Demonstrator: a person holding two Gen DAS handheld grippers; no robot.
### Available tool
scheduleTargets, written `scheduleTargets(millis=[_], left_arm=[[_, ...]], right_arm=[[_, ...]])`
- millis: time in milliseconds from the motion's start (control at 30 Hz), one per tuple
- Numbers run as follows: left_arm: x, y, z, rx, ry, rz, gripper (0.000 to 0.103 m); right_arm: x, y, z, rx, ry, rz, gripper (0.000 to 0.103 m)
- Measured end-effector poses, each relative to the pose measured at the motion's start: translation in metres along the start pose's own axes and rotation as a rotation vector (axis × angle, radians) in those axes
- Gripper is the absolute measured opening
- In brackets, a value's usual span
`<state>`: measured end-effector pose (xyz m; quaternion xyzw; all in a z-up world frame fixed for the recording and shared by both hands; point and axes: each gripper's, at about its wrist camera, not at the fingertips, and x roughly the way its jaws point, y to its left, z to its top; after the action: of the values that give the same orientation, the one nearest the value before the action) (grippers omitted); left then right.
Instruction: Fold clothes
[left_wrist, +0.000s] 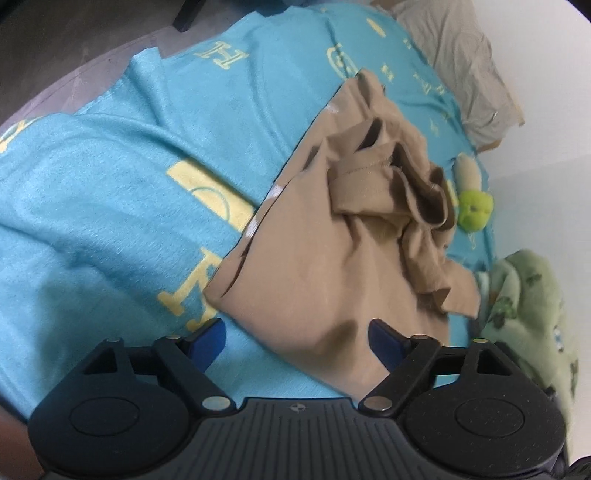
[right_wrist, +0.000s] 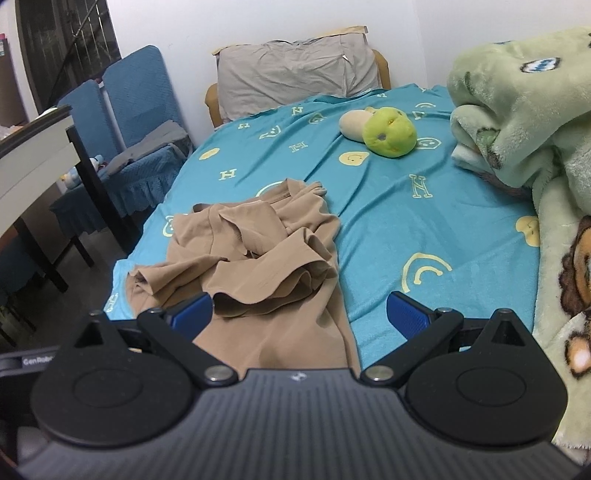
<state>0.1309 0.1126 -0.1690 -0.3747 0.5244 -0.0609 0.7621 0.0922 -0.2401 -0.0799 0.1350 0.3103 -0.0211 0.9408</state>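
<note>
A tan garment (left_wrist: 314, 266) lies crumpled on a teal bed sheet (left_wrist: 122, 206), its upper part bunched into folds. In the left wrist view my left gripper (left_wrist: 297, 341) is open just above the garment's near edge, with one blue pad over the sheet and the other over the cloth. The right wrist view shows the same tan garment (right_wrist: 258, 258) spread toward me on the teal sheet (right_wrist: 406, 229). My right gripper (right_wrist: 299, 314) is open over its near hem, nothing between the fingers.
A green plush toy (right_wrist: 388, 131) and a beige one lie further up the bed. A grey pillow (right_wrist: 295, 70) sits at the head. A light-green fleece blanket (right_wrist: 524, 110) is heaped on the right. Blue chairs (right_wrist: 136, 110) and a table (right_wrist: 33, 147) stand left of the bed.
</note>
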Motion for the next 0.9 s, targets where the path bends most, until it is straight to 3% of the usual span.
scheduleTargets(millis=[67, 167, 300, 400, 500, 600, 700, 767, 800, 867, 900], left_arm=[[0.001, 0.002, 0.001, -0.016, -0.031, -0.011, 0.069], [0.001, 0.004, 0.003, -0.045, -0.062, -0.028, 0.066], [-0.002, 0.005, 0.004, -0.057, -0.093, -0.047, 0.040], [-0.004, 0.006, 0.004, -0.066, -0.117, -0.061, 0.019], [-0.007, 0.007, 0.005, -0.074, -0.140, -0.075, 0.011], [-0.014, 0.004, 0.005, -0.069, -0.177, -0.117, 0.010], [-0.024, -0.001, 0.002, -0.050, -0.215, -0.179, 0.009], [-0.026, -0.005, 0.001, -0.042, -0.232, -0.204, 0.009], [-0.027, -0.006, 0.001, -0.038, -0.237, -0.209, 0.009], [-0.027, -0.008, 0.001, -0.031, -0.241, -0.212, 0.009], [-0.028, -0.009, 0.001, -0.028, -0.242, -0.212, 0.009]], right_arm=[[-0.002, -0.004, 0.001, 0.048, 0.011, 0.026, 0.103], [-0.002, -0.018, 0.001, 0.226, 0.077, 0.141, 0.103], [0.006, -0.033, -0.009, 0.464, 0.218, 0.308, 0.102], [0.020, -0.030, -0.024, 0.568, 0.326, 0.393, 0.102], [0.038, -0.027, -0.041, 0.677, 0.428, 0.455, 0.102], [0.053, -0.028, -0.056, 0.775, 0.472, 0.453, 0.102], [0.059, -0.038, -0.069, 0.883, 0.465, 0.393, 0.099], [0.056, -0.047, -0.076, 0.957, 0.436, 0.338, 0.086], [0.055, -0.051, -0.076, 0.970, 0.415, 0.314, 0.072], [0.053, -0.057, -0.077, 0.997, 0.372, 0.265, 0.065], [0.052, -0.061, -0.077, 1.010, 0.351, 0.241, 0.053]])
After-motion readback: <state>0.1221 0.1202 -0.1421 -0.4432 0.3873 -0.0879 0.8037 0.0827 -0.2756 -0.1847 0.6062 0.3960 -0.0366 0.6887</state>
